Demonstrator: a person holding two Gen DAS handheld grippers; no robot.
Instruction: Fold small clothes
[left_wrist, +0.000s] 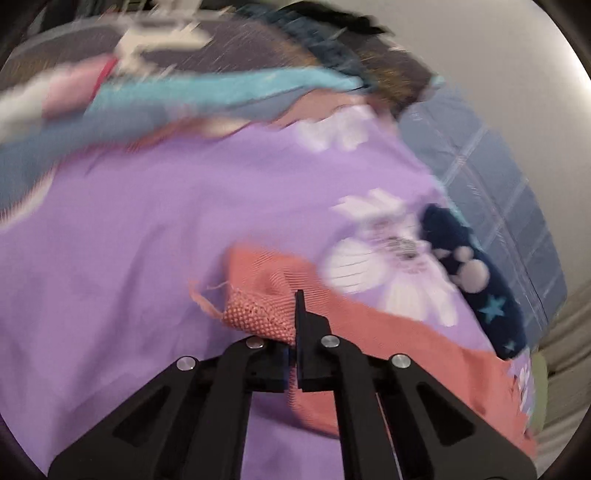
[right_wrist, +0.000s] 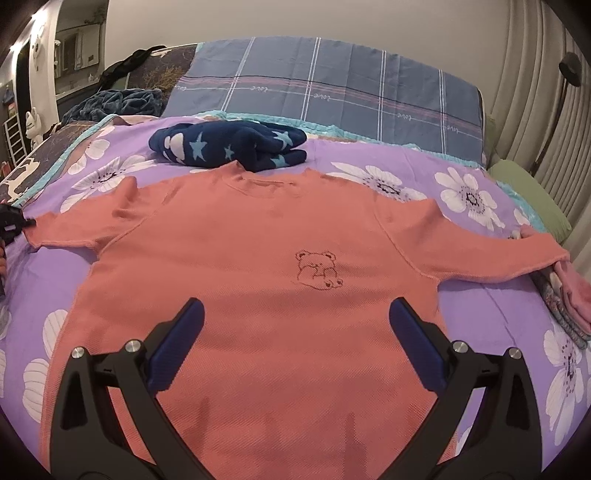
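Note:
A coral-orange T-shirt (right_wrist: 258, 258) with a small bear drawing lies flat, front up, on a purple flowered bedspread (right_wrist: 498, 306). My right gripper (right_wrist: 295, 325) is open and empty, hovering over the shirt's lower middle. My left gripper (left_wrist: 295, 317) is shut on the cuff of the shirt's left sleeve (left_wrist: 266, 314); it also shows at the left edge of the right wrist view (right_wrist: 13, 221). The left wrist view is motion-blurred.
A folded navy garment with stars (right_wrist: 229, 147) lies just beyond the shirt's collar. A blue plaid pillow (right_wrist: 325, 92) is behind it. Folded pink clothes (right_wrist: 569, 295) sit by the right sleeve. A green cushion (right_wrist: 524, 192) is at far right.

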